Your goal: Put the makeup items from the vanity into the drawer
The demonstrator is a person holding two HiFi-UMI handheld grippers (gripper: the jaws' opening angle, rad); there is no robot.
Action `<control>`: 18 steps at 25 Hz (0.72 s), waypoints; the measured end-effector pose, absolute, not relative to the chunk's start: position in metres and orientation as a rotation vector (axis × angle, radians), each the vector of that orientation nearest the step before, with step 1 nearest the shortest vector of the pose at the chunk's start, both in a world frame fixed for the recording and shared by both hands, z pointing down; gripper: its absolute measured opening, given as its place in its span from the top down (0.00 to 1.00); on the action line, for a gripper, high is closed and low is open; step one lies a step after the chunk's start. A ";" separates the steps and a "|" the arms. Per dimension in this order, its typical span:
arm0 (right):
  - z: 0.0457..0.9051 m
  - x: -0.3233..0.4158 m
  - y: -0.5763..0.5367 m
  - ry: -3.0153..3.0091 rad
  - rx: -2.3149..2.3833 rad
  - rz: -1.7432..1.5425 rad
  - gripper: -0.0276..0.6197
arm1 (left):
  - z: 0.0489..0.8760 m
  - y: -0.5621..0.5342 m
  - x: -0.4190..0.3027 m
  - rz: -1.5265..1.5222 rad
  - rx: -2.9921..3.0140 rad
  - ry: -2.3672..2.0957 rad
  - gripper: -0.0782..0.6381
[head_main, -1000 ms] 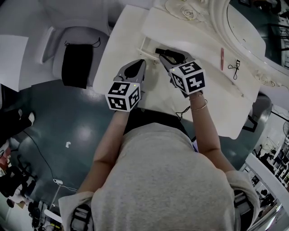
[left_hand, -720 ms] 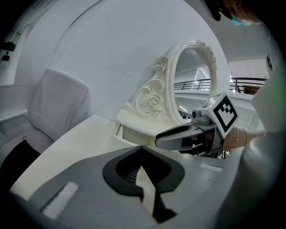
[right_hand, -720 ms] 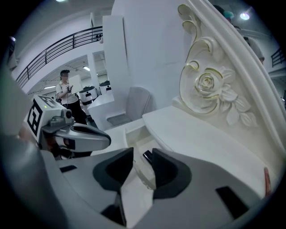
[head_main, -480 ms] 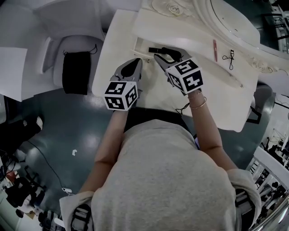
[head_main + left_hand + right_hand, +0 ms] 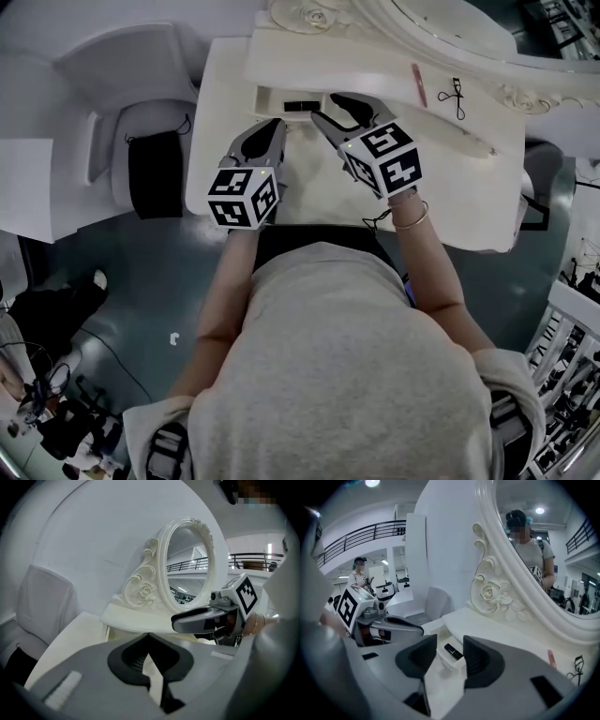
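Right tongs (image 5: 330,108), head view: hanging over the open drawer (image 5: 269,97) at 12 o'clock, jaws just opening wide, nothing between them; a black lipstick (image 5: 302,103) lies inside. Left tongs (image 5: 276,127) idle at 11 o'clock. Left gripper view: jaws clenched together, empty. Right gripper view: pink stick (image 5: 551,657) and eyelash curler (image 5: 576,665) lie on the vanity top (image 5: 511,634) at 4 o'clock; each is probably best approached low, jaws square across it.

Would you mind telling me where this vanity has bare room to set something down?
The tabletop in front of the shelf is bare on the right. The shelf is free left of the pink tube; the eyelash curler crowds its right.
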State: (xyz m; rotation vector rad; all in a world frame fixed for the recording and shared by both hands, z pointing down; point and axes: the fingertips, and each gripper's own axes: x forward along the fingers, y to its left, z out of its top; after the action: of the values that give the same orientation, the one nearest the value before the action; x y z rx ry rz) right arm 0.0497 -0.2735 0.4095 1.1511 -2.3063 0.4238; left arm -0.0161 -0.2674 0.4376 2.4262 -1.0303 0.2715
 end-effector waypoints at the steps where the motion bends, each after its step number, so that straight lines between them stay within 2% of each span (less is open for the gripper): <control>1: 0.407 0.053 -0.271 -2.309 1.160 0.424 0.70 | 0.433 -0.267 -0.012 0.269 2.443 -1.022 0.88; 7: 0.383 0.074 -0.257 -2.350 1.281 0.423 0.71 | 0.416 -0.258 0.015 0.284 2.527 -0.912 0.88; 18: 0.360 0.119 -0.218 -2.391 1.379 0.299 0.94 | 0.402 -0.234 0.065 0.348 2.644 -0.698 0.88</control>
State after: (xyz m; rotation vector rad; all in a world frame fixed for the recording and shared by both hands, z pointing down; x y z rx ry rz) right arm 0.1191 -0.2178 0.3597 1.3791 -2.3911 0.2993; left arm 0.0649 -0.2342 0.4021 2.6440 -0.6981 0.3483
